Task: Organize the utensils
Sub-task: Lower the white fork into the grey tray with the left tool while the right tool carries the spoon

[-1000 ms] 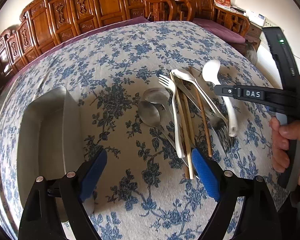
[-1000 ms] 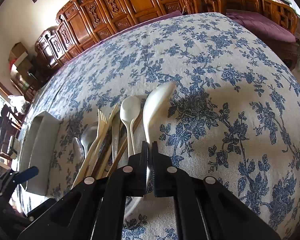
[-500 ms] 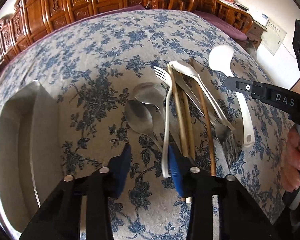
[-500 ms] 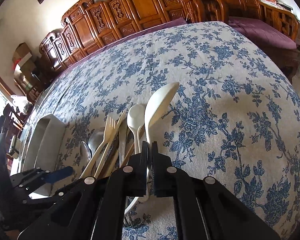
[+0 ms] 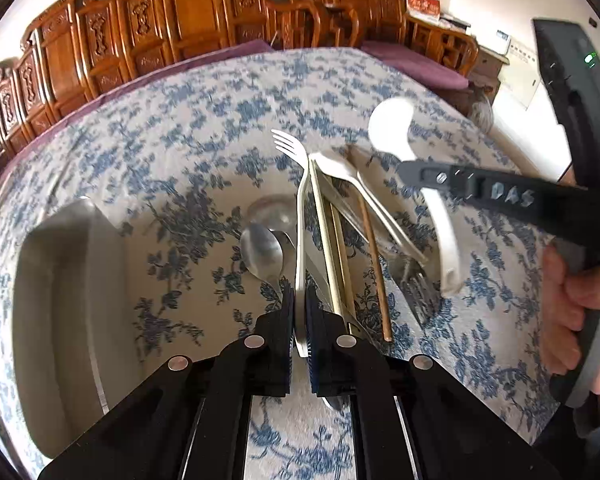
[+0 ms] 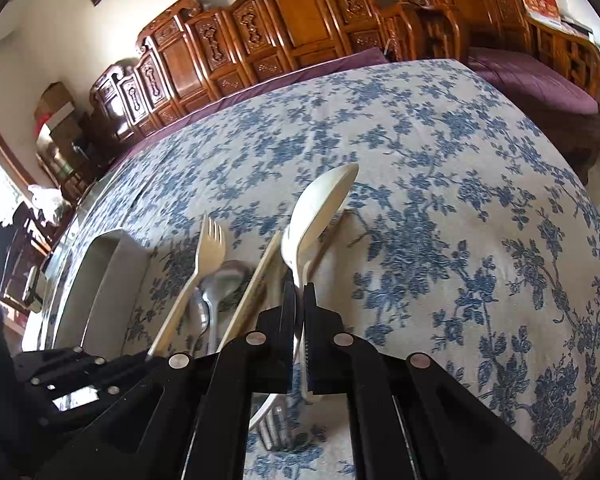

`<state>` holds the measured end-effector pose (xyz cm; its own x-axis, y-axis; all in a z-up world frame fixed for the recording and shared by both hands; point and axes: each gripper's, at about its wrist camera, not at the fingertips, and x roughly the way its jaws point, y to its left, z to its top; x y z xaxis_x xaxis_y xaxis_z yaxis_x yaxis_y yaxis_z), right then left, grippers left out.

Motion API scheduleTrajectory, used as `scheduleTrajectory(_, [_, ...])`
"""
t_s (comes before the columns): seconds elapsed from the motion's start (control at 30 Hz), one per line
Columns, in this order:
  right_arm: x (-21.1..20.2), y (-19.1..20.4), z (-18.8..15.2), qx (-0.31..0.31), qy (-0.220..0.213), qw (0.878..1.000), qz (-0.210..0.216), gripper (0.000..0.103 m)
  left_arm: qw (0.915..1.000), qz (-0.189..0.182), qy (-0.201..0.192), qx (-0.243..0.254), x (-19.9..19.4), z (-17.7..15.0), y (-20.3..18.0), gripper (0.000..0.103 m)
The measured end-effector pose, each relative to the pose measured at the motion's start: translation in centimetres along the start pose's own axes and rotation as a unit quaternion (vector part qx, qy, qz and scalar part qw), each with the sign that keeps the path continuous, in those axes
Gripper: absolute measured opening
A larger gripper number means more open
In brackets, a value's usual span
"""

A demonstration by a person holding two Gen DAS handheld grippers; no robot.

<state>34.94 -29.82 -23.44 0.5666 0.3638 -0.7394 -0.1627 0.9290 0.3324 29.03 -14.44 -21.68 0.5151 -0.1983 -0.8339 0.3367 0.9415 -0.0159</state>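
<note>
Since the earlier frames the left gripper (image 5: 299, 304) has narrowed from wide open to clamped on the handle of the cream plastic fork (image 5: 298, 216), and the right gripper (image 6: 299, 300) has raised the large white plastic serving spoon (image 6: 320, 204) so that its bowl tilts up off the cloth. The fork's tines point away from the left wrist camera, and its handle passes between the blue pads (image 5: 312, 320). The right gripper's jaws are pressed together on the serving spoon's handle; from the left wrist view the spoon (image 5: 396, 132) hangs from that gripper (image 5: 416, 168) above the right edge of the pile. The remaining utensils lie bunched on the blue-and-white floral tablecloth (image 6: 460, 220): two steel spoons (image 5: 262, 248) left of the fork, pale wooden chopsticks (image 5: 332, 248) and a brown chopstick (image 5: 374, 264) to its right, a smaller white plastic spoon (image 5: 340, 170) across them, and a steel fork (image 5: 418, 286) nearest the right hand (image 5: 580, 304). A grey rectangular tray (image 5: 60, 280) sits on the cloth to the left, apart from the pile. Carved wooden chairs (image 6: 300, 20) line the far side of the table.
</note>
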Motion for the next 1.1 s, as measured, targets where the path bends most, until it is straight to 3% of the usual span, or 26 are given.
scheduleTrajectory(0.47, [-0.9, 6.2, -1.3, -0.060, -0.003, 0.997, 0.038, 0.005, 0.9995, 0.017, -0.022, -0.015, -5.2, -1.2, 4.3, 0.005])
scheduleTrajectory(1.1, [-1.0, 12.0, -2.7, -0.107, -0.001, 0.992, 0.068, 0.005, 0.9963, 0.056, -0.017, -0.063, -7.0, -4.4, 13.6, 0.005])
